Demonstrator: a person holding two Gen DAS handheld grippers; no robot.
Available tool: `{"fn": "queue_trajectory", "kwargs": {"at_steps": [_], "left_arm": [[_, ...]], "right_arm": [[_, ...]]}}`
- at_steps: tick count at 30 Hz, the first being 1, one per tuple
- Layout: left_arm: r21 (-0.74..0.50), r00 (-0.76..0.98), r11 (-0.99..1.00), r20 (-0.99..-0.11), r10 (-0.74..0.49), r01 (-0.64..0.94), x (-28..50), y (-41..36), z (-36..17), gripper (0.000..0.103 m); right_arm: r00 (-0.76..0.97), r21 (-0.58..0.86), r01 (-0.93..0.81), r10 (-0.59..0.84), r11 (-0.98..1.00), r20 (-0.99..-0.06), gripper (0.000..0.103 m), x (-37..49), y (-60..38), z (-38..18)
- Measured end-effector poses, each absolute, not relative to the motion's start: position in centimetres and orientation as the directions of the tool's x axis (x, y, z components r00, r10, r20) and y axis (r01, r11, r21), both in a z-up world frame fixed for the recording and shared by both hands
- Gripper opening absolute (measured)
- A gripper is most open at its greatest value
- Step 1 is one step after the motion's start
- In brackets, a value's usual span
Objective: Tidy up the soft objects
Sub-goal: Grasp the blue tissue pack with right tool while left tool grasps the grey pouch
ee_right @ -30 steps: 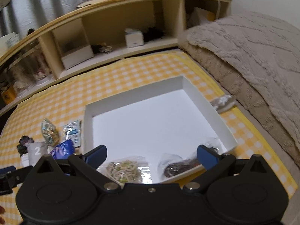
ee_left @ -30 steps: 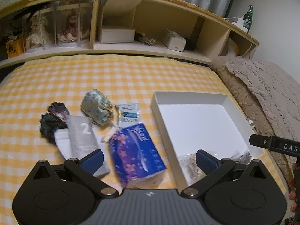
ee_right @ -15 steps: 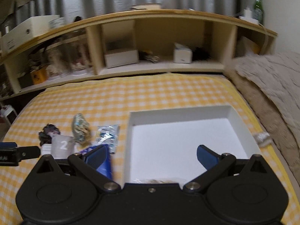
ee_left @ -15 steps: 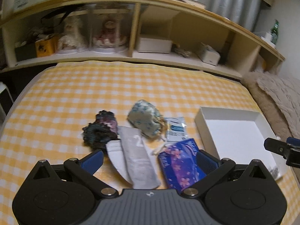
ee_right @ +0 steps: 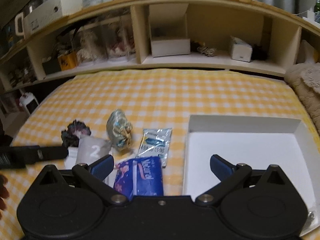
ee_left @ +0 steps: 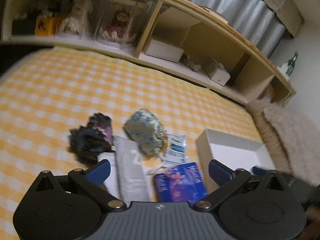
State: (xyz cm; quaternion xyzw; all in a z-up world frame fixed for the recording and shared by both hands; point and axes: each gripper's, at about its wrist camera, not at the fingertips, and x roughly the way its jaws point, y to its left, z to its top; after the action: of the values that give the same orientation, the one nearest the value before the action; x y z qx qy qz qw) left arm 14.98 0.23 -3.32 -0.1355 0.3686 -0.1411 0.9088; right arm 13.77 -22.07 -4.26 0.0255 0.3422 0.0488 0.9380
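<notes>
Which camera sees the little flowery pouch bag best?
The right wrist view shows the flowery pouch sharply, standing clear on the checked bedspread with its tied golden top visible. The left wrist view shows it too, larger but blurred.

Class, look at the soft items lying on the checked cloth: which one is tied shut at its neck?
The pale floral drawstring pouch, gathered and knotted with a gold cord. The grey packet marked 2, the blue tissue pack and the clear sachet are flat, sealed packs.
</notes>
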Motion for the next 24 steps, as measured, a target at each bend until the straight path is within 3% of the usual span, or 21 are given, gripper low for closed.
{"fn": "queue_trajectory", "kwargs": {"at_steps": [4,10,21,24], "left_arm": [[-0.403,0.659,0.904,-0.642,-0.392,0.145,15.9,-0.2,-4.0,0.088],[-0.364,0.594,0.925,-0.723,-0.354,0.108,17.4,-1.5,-7.0,0.082],[-0.197,0.552,0.975,-0.803,-0.223,0.106,19.5,-3.2,-11.8,0.076],[-0.171,0.558,0.979,-0.805,-0.202,0.107,19.8,-3.2,-12.3,0.063]], "right_arm": [[0.756,0.064,-0.132,0.142,0.989,-0.639,0.103,13.7,-21.3,-5.5],[0.703,0.064,-0.196,0.186,0.978,-0.686,0.103,13.7,-21.2,-6.8],[0.668,0.079,-0.215,0.205,0.973,-0.715,0.1,14.6,-20.8,-8.6],[0.65,0.095,-0.223,0.221,0.97,-0.727,0.096,15.2,-20.7,-9.2]]}}
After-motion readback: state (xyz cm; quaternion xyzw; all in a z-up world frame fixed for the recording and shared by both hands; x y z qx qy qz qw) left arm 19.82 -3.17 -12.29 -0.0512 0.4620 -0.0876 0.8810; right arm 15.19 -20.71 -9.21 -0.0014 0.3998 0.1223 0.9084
